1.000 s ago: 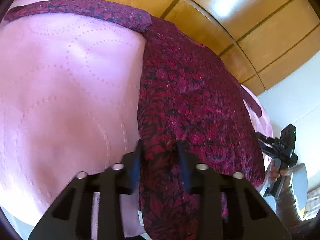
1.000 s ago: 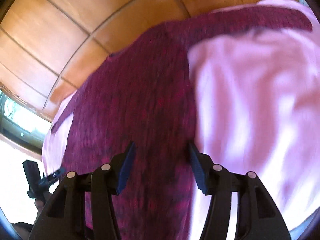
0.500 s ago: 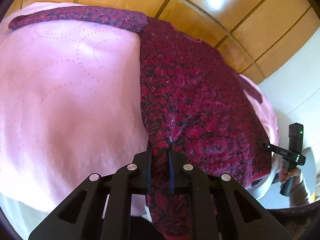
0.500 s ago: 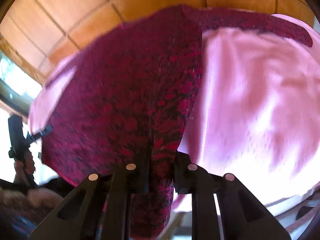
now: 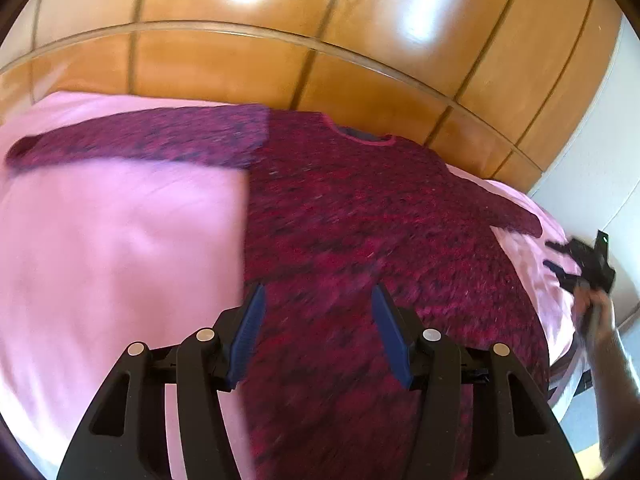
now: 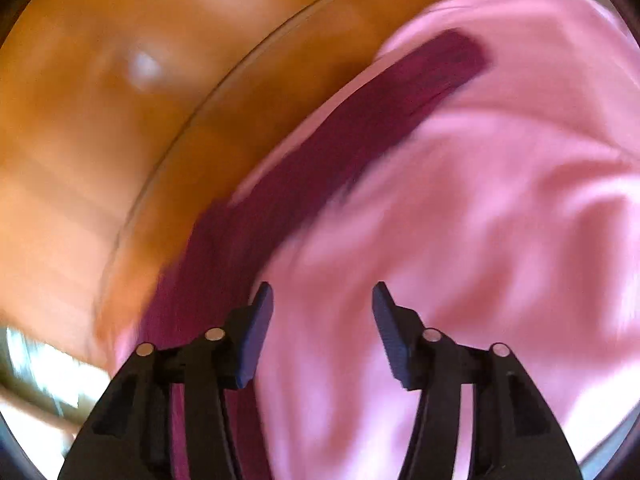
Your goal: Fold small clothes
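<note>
So here's where we're at: our dark red patterned sweater point(image 5: 360, 232) is lying flat on the pink bedspread point(image 5: 120, 240), front side up as far as we can tell, neckline point(image 5: 362, 136) toward the wooden panelled wall point(image 5: 280, 20) at the far edge of the bed. One sleeve point(image 5: 136, 144) runs straight out to the left across the bedspread, the other sleeve point(image 5: 512, 212) angles off to the right.

Our left gripper point(image 5: 318, 332) sits just over the lower part of the sweater with its fingers point(image 5: 250, 332) spread wide, nothing between them. Whether the tips are brushing the knit or just above it, we can't tell, the fabric down there is smeared with motion blur.

Our right gripper point(image 6: 322, 332) is also released, blue finger pads point(image 6: 390, 336) well apart and empty. Its camera view is really blurry, but we can make out a long strip of the sweater point(image 6: 320, 152) running diagonally along the bedspread point(image 6: 480, 220) beside the wooden wall point(image 6: 100, 120), with the left pad over the edge of that strip and the right pad over plain pink.

In the left wrist view we also see the right gripper point(image 5: 580, 264) off at the right side of the bed, held in a hand point(image 5: 596, 308), beyond the sweater's right edge.
</note>
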Action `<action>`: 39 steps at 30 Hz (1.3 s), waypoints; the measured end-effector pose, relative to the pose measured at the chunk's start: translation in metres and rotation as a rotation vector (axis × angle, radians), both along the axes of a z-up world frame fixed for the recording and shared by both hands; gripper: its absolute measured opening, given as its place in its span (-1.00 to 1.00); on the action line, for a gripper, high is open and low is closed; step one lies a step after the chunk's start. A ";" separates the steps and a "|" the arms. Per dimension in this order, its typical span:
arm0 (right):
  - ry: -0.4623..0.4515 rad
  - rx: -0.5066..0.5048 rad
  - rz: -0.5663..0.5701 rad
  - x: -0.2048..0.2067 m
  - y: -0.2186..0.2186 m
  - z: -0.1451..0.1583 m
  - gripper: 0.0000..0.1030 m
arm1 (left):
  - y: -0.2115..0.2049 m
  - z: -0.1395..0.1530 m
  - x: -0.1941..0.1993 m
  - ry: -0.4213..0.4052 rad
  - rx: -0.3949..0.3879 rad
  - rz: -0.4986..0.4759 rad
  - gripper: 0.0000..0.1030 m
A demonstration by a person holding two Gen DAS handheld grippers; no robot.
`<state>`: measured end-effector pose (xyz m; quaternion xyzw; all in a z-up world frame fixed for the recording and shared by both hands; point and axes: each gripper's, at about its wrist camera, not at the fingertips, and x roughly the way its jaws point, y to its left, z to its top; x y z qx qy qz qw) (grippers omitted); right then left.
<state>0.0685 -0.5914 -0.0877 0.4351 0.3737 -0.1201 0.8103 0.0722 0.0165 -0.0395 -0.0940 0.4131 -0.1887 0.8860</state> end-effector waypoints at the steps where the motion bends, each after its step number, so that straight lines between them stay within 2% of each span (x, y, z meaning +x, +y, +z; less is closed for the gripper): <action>1: -0.004 0.015 -0.061 0.006 -0.017 -0.003 -0.05 | -0.006 -0.001 0.004 -0.003 0.007 -0.010 0.04; 6: 0.001 0.072 -0.321 0.045 -0.091 -0.028 -0.10 | -0.045 -0.020 0.027 0.017 0.069 -0.056 0.04; 10: 0.007 0.138 -0.396 0.073 -0.122 -0.052 -0.10 | -0.059 -0.043 0.042 0.066 0.119 -0.062 0.04; 14: 0.014 0.142 -0.405 0.093 -0.137 -0.064 -0.10 | -0.060 -0.053 0.047 0.084 0.115 -0.053 0.05; 15: 0.019 0.130 -0.391 0.100 -0.140 -0.065 -0.10 | -0.060 -0.054 0.048 0.088 0.111 -0.052 0.06; 16: 0.031 0.114 -0.379 0.105 -0.140 -0.064 -0.23 | -0.059 -0.054 0.048 0.091 0.108 -0.051 0.06; 17: 0.059 0.080 -0.361 0.110 -0.141 -0.062 -0.56 | -0.058 -0.055 0.049 0.094 0.101 -0.049 0.06; 19: 0.108 -0.006 -0.324 0.115 -0.140 -0.053 -0.79 | -0.057 -0.055 0.049 0.097 0.091 -0.051 0.06; 22: 0.164 -0.179 -0.322 0.113 -0.130 -0.042 -0.83 | -0.055 -0.056 0.049 0.101 0.074 -0.050 0.06; 23: 0.185 -0.186 -0.337 0.109 -0.131 -0.047 -0.84 | -0.056 -0.057 0.050 0.101 0.071 -0.050 0.06; 25: 0.201 -0.137 -0.360 0.102 -0.135 -0.060 -0.84 | -0.055 -0.058 0.050 0.099 0.065 -0.052 0.06; 26: 0.204 -0.154 -0.358 0.105 -0.133 -0.057 -0.83 | -0.052 -0.058 0.050 0.099 0.063 -0.052 0.06; 29: 0.201 -0.215 -0.334 0.113 -0.121 -0.037 -0.83 | -0.050 -0.057 0.051 0.108 0.054 -0.050 0.06; 31: 0.143 -0.271 -0.274 0.111 -0.100 -0.019 -0.83 | -0.049 -0.056 0.051 0.113 0.045 -0.056 0.18; 36: 0.031 -0.362 -0.047 0.136 -0.038 0.021 -0.83 | -0.055 -0.048 0.048 0.111 0.051 -0.060 0.43; 39: -0.024 -0.403 0.116 0.155 0.019 0.039 -0.83 | -0.055 -0.044 0.047 0.114 0.026 -0.058 0.54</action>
